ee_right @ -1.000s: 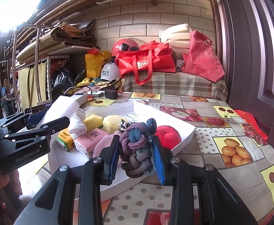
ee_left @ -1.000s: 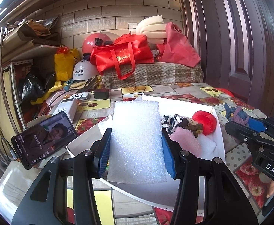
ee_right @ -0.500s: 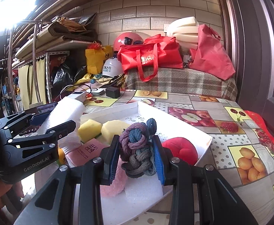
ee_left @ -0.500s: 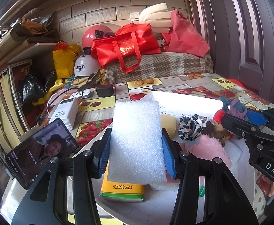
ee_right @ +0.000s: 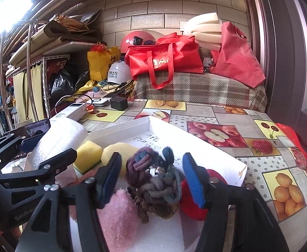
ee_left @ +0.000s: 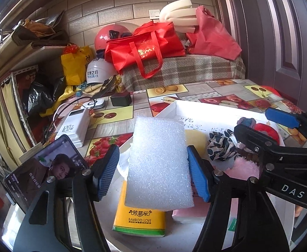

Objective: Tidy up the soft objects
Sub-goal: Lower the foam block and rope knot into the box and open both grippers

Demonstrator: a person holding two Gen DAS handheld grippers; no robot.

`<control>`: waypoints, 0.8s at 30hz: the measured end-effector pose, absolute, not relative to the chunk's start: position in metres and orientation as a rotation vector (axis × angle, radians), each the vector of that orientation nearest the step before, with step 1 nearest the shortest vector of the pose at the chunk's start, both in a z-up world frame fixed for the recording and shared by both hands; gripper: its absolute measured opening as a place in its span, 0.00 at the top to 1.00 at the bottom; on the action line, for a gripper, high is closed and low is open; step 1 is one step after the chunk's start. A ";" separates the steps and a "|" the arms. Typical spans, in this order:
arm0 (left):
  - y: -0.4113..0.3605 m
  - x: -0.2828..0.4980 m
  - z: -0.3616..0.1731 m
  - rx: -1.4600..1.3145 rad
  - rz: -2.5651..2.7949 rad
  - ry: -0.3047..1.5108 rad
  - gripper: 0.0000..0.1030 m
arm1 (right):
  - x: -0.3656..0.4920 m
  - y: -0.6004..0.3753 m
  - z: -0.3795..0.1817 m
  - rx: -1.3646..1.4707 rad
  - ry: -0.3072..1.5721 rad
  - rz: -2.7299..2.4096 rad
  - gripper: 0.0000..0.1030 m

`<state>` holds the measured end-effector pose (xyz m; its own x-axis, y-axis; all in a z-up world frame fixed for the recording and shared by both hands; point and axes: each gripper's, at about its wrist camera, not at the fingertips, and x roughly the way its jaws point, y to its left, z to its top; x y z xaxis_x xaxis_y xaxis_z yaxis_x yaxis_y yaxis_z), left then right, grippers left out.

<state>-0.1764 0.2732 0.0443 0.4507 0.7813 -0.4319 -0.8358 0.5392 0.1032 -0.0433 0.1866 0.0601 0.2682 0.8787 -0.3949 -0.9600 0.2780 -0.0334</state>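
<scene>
My left gripper has its jaws spread; the white foam sheet stands between them, touching only the right pad, over the white tray. It lies above a yellow tissue pack. My right gripper is open around a knotted purple-grey rope toy, which rests on items in the tray. The tray also holds yellow sponges, a pink fuzzy cloth, a red plush and a black-and-white scrunchie.
A phone stands left of the tray, with a white power bank and a black charger behind it. Red bags, helmets and a plaid-covered bench are at the back. A door is on the right.
Both grippers moved forward and down into the tray. Both pairs of jaws have opened, letting go of the foam sheet and the rope toy.
</scene>
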 end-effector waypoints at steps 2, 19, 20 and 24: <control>0.280 -0.182 0.044 -0.173 1.009 0.451 0.16 | -0.039 0.185 0.061 -0.263 0.333 1.266 0.20; 0.265 -0.207 0.053 -0.157 1.098 0.296 0.00 | -0.047 0.174 0.067 -0.220 0.245 1.251 0.00; 0.264 -0.208 0.053 -0.154 1.099 0.289 0.00 | -0.047 0.173 0.067 -0.217 0.248 1.248 0.00; 0.263 -0.210 0.054 -0.155 1.100 0.272 0.00 | -0.048 0.166 0.067 -0.214 0.252 1.239 0.00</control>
<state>-0.2105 0.2629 0.0541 0.4252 0.8565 -0.2927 -0.8942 0.4476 0.0110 -0.0481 0.1663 0.0667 0.3047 0.9028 -0.3035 -0.9496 0.3125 -0.0239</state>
